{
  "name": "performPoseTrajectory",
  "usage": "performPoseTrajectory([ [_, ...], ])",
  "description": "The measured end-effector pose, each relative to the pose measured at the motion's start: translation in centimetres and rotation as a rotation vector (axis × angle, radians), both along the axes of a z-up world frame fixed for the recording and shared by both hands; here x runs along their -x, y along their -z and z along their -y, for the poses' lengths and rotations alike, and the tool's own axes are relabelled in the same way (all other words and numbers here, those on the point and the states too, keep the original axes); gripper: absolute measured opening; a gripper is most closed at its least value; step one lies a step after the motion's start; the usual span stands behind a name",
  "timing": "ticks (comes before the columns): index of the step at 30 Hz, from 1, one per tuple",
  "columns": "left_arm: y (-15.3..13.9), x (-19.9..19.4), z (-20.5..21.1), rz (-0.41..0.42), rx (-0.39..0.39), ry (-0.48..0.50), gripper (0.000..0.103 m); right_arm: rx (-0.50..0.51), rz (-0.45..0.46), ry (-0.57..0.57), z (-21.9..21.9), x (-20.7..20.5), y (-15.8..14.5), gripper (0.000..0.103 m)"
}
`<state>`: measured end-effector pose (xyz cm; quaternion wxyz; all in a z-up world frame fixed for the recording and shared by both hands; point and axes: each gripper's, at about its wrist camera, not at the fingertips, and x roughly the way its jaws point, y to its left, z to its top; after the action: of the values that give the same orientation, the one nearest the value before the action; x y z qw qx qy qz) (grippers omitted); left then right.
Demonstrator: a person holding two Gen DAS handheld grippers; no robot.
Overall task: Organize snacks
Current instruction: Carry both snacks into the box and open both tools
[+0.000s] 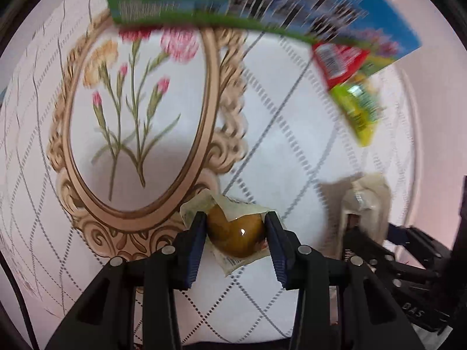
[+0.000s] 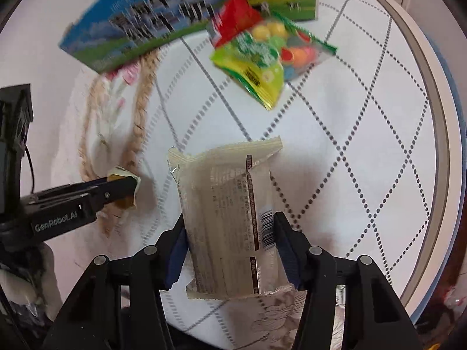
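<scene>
I've got the brown wrapped snack (image 1: 238,237) clamped in my left gripper (image 1: 236,233), above the tablecloth (image 1: 292,145). My right gripper (image 2: 230,250) grips the beige cookie packet (image 2: 227,218), long axis pointing away towards the blue-green box (image 2: 163,14). The candy bag (image 2: 262,55) lies just before that box, nearer my right hand

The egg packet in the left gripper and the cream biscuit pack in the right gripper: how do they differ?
The egg packet is small, with a clear wrapper showing a round brown egg; the biscuit pack is long, flat, opaque cream with printed text and a barcode. The egg packet barely fills the left gripper; the biscuit pack juts well beyond the right gripper. Both are sealed snacks, each clamped from both sides above the tablecloth.
</scene>
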<state>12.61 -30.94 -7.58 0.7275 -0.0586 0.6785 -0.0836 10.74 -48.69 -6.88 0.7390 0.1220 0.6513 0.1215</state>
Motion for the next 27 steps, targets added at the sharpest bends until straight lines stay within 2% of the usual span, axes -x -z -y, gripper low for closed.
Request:
performPoseTrajectory([
  [4,-5.0,-2.0,0.1,0.077,0.043,0.011,0.038,-0.096,0.046,0.025,-0.2,-1.6,-3.4,0.058],
  [9,-11.6,-5.9,-0.3,0.187,0.075,0.039,0.038,-0.202,0.135,0.054,-0.2,-6.3,-8.2,0.058],
  [14,-15.3,-12.9,-1.4,0.291,-0.017,0.063,0.038,-0.216,0.241,0.084,-0.4,-13.6,-11.8,0.058],
  [19,-14.9,-20.8,-2.3,0.267,-0.102,0.051,0.038,-0.176,0.236,0.101,-1.7,-22.1,-11.2,0.058],
  [23,-11.9,-25.6,-3.4,0.191,-0.149,0.04,0.038,-0.162,0.188,0.116,-2.1,-27.6,-9.3,0.058],
  [27,-9.2,-28.1,-4.4,0.128,-0.172,0.033,0.038,-0.161,0.144,0.136,-2.4,-31.3,-7.6,0.06],
])
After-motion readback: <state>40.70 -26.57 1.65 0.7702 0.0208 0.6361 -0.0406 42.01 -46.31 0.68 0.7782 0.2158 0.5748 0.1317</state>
